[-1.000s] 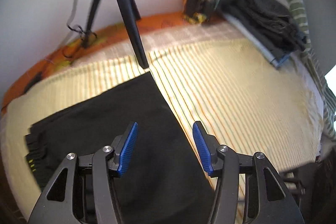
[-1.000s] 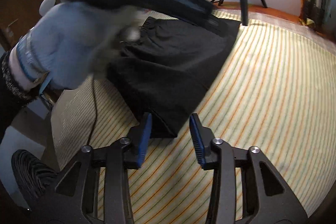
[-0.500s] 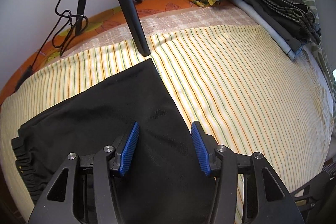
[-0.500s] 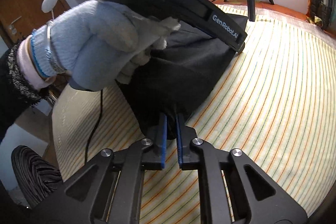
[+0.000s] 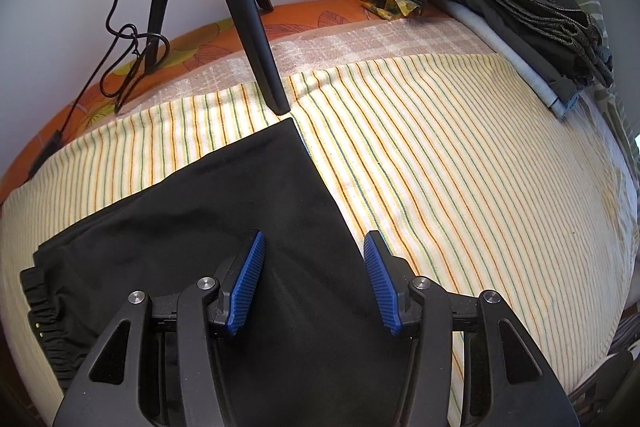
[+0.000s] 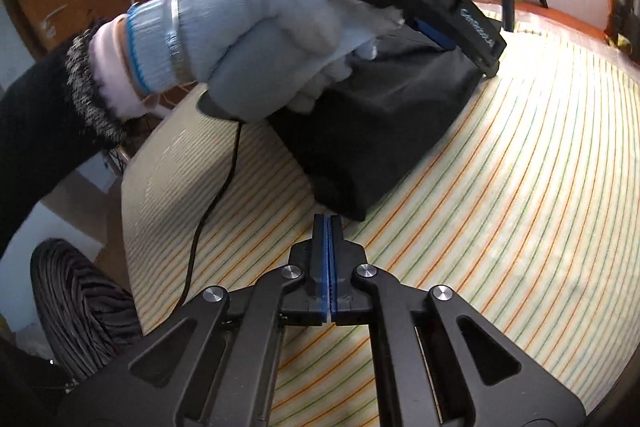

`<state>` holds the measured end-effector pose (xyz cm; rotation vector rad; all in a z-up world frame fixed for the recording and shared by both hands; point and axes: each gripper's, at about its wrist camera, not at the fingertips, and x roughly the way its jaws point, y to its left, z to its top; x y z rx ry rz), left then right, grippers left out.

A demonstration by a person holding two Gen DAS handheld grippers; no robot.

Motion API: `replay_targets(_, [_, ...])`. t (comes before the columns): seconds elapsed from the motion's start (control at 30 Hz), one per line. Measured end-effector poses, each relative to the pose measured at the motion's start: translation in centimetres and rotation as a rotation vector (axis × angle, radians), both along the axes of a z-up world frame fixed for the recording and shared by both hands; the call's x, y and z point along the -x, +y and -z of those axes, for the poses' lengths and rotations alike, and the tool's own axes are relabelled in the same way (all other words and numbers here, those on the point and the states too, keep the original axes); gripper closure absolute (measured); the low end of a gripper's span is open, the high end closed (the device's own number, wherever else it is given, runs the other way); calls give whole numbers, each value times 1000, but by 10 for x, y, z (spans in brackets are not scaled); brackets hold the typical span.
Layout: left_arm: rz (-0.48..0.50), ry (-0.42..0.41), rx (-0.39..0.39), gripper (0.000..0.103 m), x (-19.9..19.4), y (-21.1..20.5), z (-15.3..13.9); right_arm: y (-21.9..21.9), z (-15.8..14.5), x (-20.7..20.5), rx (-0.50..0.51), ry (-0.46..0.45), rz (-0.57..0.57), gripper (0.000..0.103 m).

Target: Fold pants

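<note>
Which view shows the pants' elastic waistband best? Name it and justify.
Left wrist view: the gathered waistband shows at the black pants' left edge on the striped sheet. In the right wrist view the gloved hand and left gripper hide that end.

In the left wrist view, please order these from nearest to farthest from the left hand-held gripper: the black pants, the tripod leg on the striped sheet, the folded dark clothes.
From the left hand-held gripper:
1. Black pants, directly under the fingers.
2. Tripod leg, ahead, just beyond the pants' far corner.
3. Folded dark clothes, far right corner of the bed.
</note>
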<state>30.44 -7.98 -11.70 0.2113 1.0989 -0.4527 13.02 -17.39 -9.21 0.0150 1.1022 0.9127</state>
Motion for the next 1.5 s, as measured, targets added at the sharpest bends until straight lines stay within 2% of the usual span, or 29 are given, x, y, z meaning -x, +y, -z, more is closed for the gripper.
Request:
replay_targets(0.1, [-15, 0, 12, 54, 2, 4, -4, -6, -7, 0, -8, 2, 6, 101])
replay_targets(0.2, [-18, -46, 18, 53, 14, 11, -16, -21, -18, -5, -12, -17, 53, 101])
replay_targets(0.3, [-46, -85, 78, 54, 35, 32, -34, -37, -21, -17, -19, -13, 127, 101])
replay_targets(0.4, [-52, -153, 42, 54, 67, 48, -44, -48, -21, -27, -33, 9, 181, 101])
replay_targets(0.53, [-54, -188, -12, 53, 111, 60, -37, -63, -19, -36, -46, 23, 220, 101])
replay_targets(0.63, [-36, -257, -118, 53, 136, 59, -27, -59, -21, -42, -53, 36, 240, 100])
replay_targets(0.73, [-20, -256, -160, 53, 142, 59, -14, -62, -20, -49, -58, 50, 261, 91])
replay_targets(0.8, [-13, -263, -193, 53, 141, 61, -5, -68, -21, -55, -68, 55, 287, 74])
replay_targets(0.87, [-8, -266, -193, 53, 141, 63, -1, -70, -24, -60, -81, 60, 310, 65])
replay_targets(0.97, [-45, -245, -84, 52, 141, 82, -14, -71, -28, -70, -78, 60, 325, 57])
replay_targets(1.0, [-62, -239, -16, 51, 141, 93, -22, -71, -29, -76, -73, 60, 328, 45])
replay_targets(1.07, [-106, -221, 91, 47, 138, 117, -37, -72, -32, -87, -75, 58, 342, 33])
replay_targets(1.13, [-142, -190, 213, 42, 129, 150, -49, -73, -32, -101, -87, 65, 359, 33])
replay_targets(1.2, [-196, -181, 276, 41, 120, 175, -54, -72, -29, -117, -107, 91, 366, 33])
replay_targets(1.27, [-216, -105, 378, 33, 101, 203, -53, -70, -22, -132, -121, 124, 377, 33])
replay_targets(1.3, [-223, -73, 423, 32, 93, 213, -50, -68, -18, -136, -125, 135, 382, 33])
replay_targets(1.37, [-267, -52, 472, 32, 78, 234, -43, -62, -7, -149, -132, 162, 393, 33])
replay_targets(1.5, [-290, 11, 536, 32, 51, 251, -23, -50, 9, -165, -124, 190, 389, 33])
